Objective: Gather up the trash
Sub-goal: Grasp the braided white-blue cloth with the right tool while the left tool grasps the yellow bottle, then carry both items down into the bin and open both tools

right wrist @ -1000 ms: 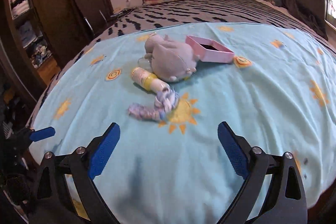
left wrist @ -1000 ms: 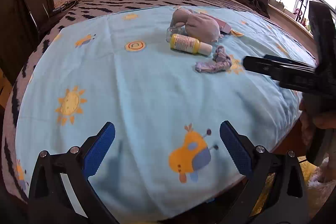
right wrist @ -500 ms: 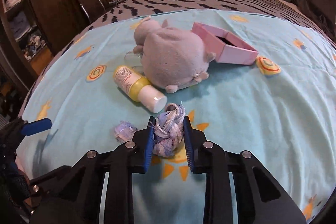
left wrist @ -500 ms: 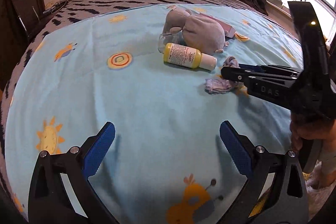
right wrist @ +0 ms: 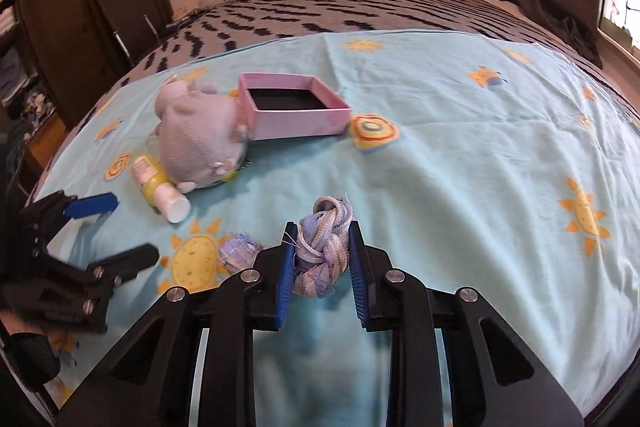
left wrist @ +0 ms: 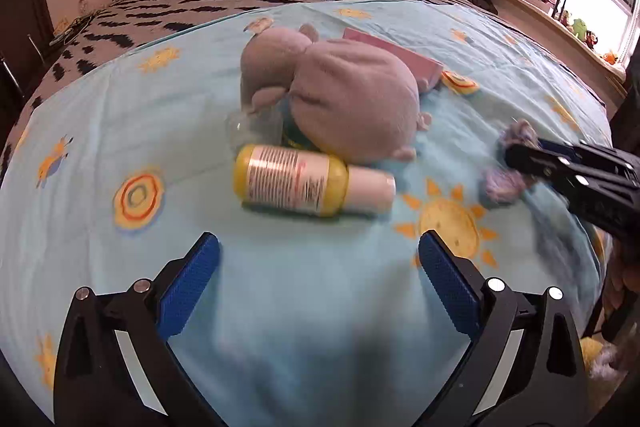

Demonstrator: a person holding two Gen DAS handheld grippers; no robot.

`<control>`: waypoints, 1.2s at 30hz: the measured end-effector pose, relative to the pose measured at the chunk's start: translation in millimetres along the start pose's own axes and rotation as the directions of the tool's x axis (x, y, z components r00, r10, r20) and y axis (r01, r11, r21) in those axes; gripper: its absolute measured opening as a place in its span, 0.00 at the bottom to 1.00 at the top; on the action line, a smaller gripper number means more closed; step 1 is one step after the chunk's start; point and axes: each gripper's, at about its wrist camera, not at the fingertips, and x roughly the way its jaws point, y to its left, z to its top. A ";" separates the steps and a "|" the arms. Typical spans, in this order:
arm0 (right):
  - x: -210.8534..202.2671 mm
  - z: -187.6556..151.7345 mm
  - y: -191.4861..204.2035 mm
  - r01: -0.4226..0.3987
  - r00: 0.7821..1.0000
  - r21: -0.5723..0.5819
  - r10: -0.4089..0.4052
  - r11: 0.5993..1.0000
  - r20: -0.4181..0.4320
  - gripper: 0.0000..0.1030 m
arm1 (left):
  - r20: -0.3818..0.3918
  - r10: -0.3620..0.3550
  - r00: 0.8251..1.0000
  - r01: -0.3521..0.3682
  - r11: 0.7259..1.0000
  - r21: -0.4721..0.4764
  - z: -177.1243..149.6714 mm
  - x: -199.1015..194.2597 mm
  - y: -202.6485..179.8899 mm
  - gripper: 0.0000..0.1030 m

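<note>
Both pads (right wrist: 286,269) on knotted rag (right wrist: 323,247)

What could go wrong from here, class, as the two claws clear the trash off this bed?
1. The right claw pinches only the knotted end of the braided cord; its loose end trails on the sheet and may snag or slip free.
2. The open left claw heads toward the yellow bottle, which lies against the plush toy; closing could nudge the toy or roll the bottle away.
</note>
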 end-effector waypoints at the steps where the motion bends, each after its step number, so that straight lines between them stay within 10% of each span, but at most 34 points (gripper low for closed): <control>1: 0.3 -1.1 -2.8 0.000 1.000 0.006 0.000 1.000 -0.001 0.25 | -0.001 -0.001 1.000 0.001 1.000 -0.001 4.1 3.7 -0.1 0.92; 16: -9.5 -9.7 4.1 -0.032 0.999 -0.003 0.032 0.999 0.016 0.25 | 0.009 -0.015 1.000 0.015 0.999 0.028 8.9 4.3 -8.5 0.78; 36: -103.4 -94.8 47.1 -0.064 0.998 -0.059 0.064 0.996 0.000 0.25 | 0.027 -0.033 0.999 0.033 0.999 -0.012 -105.6 -116.5 -25.1 0.78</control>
